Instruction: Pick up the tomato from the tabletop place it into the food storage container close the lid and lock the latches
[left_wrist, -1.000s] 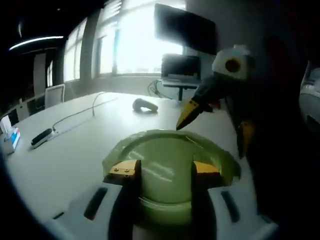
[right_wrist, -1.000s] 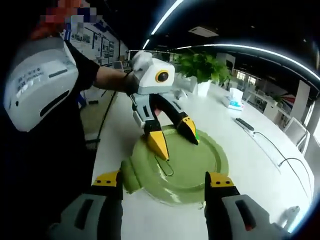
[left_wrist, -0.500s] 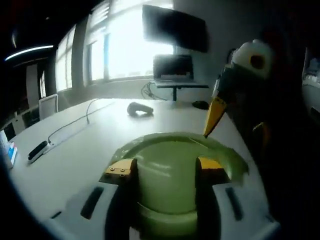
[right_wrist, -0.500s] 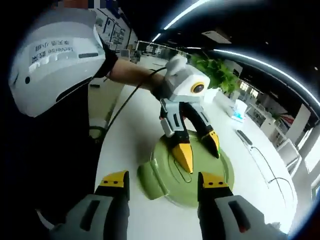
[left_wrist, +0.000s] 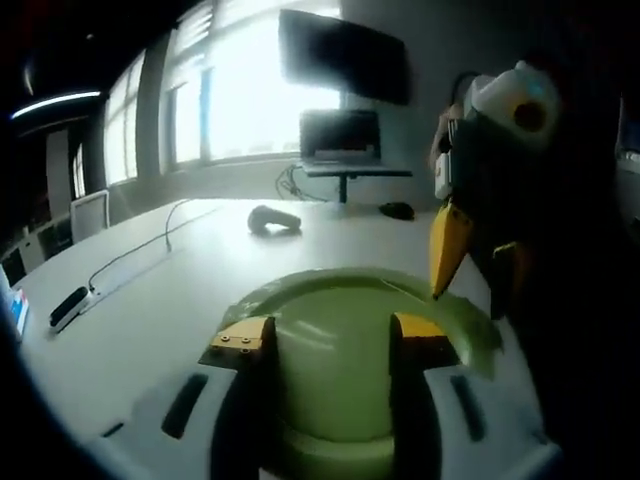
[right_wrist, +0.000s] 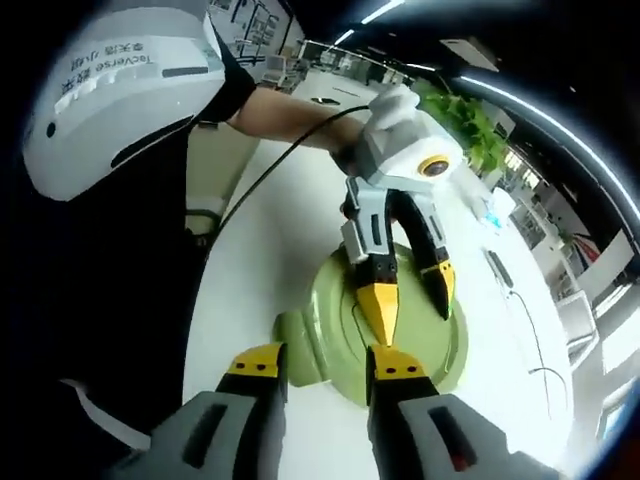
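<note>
Two grippers are working over the white table (left_wrist: 130, 320), where the green container (right_wrist: 420, 330) is sitting with its lid (left_wrist: 340, 310) already on. The left gripper (right_wrist: 405, 300) is hovering open above it; the right gripper (right_wrist: 325, 365) is gaping too. Latching looks next; the tomato is presumably sealed inside.

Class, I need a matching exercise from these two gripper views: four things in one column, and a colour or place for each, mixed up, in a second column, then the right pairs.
Things:
1. lid
2. plant
3. screen
4. table

Descriptions:
A. dark, up by the windows
B. white, wide and flat
C. pale green, round
D. leafy green, far behind

Pairs: 1-C, 2-D, 3-A, 4-B
</note>
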